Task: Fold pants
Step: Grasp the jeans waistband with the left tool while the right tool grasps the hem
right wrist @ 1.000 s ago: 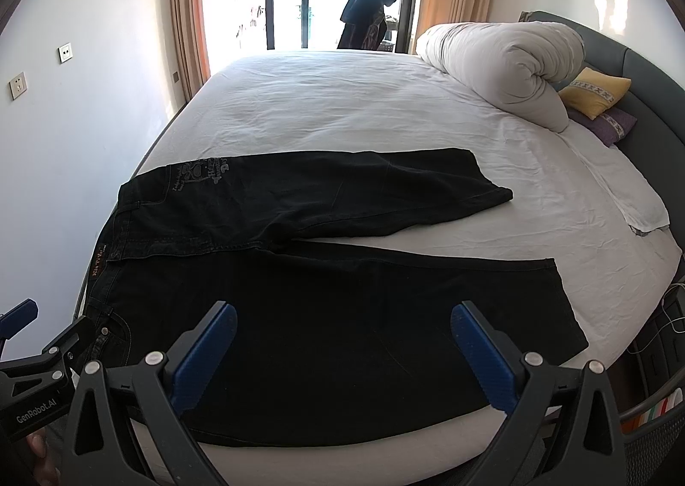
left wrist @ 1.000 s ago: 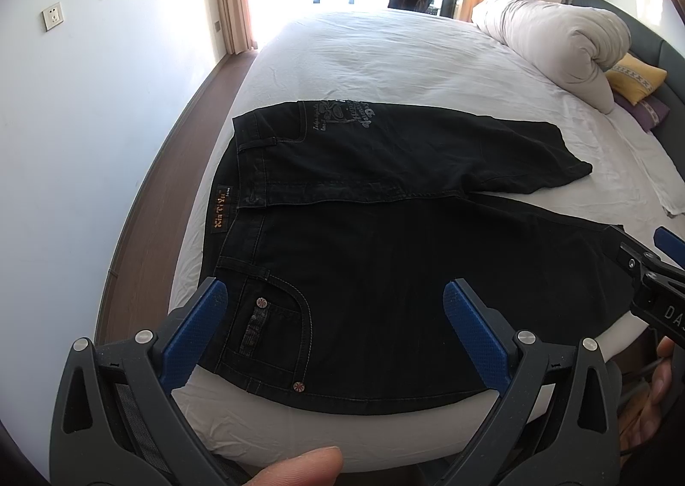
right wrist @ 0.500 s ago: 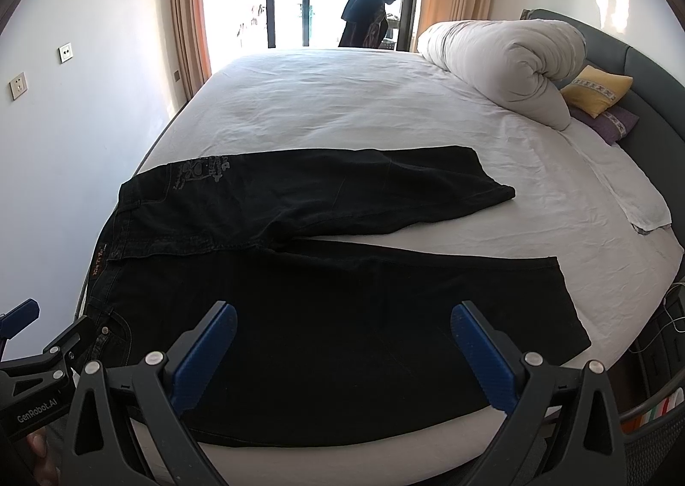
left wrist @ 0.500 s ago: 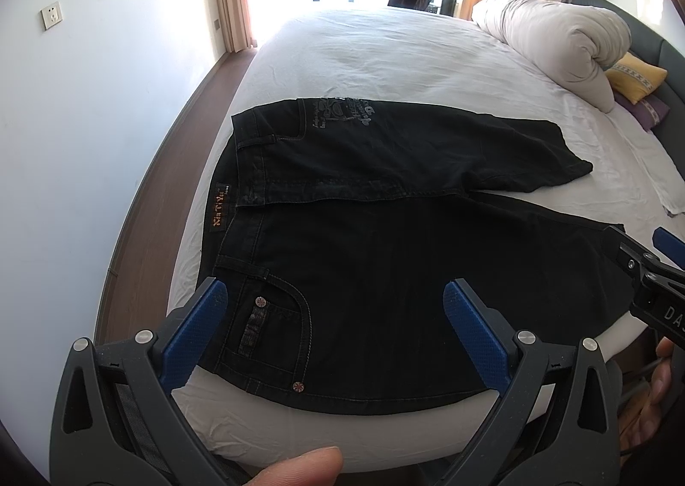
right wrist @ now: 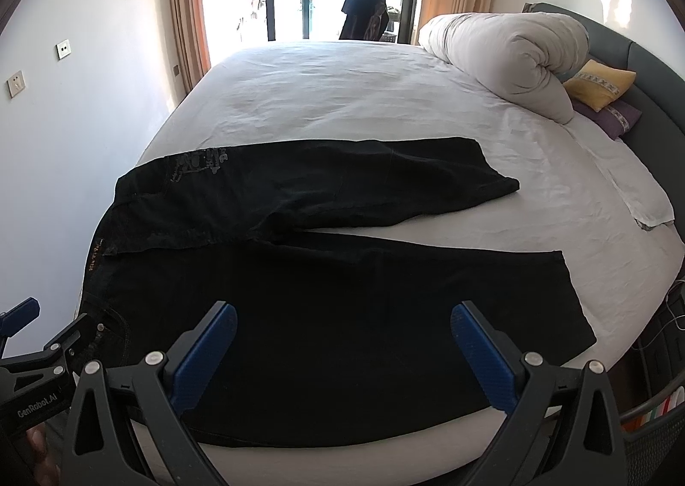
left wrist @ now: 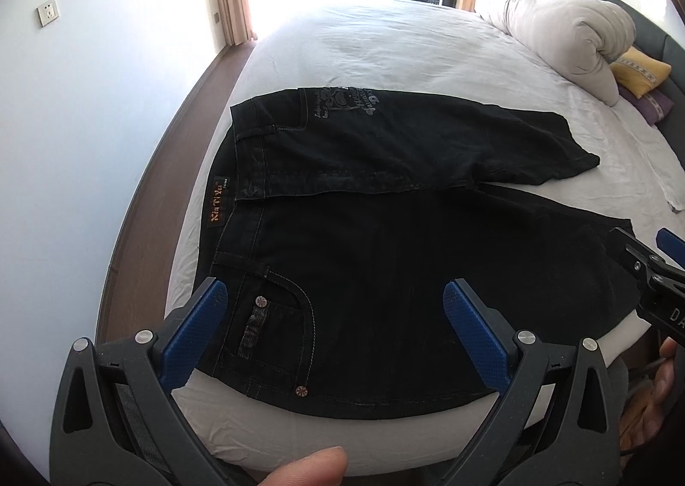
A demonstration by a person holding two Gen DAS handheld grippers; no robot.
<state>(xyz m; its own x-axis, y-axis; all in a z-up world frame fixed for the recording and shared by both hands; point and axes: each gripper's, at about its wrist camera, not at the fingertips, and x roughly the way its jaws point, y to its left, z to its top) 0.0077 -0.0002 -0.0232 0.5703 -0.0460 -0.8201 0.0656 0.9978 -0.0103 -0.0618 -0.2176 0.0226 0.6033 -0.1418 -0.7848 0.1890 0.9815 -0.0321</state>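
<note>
Black denim pants (left wrist: 385,272) lying flat on white bed (left wrist: 406,49): thick, floppy, bit heavy. Best grabbed at near waist and hem edges. Both jaws wide open, holding nothing.

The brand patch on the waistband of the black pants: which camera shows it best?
The left wrist view: the brand patch sits close, and its orange lettering stands out on the black pants. In the right wrist view it is a thin, dim strip seen edge-on.

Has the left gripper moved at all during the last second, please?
No. The left gripper hangs open over the pocket end of the black pants, and its fingers frame the same spot against the wall socket.
</note>
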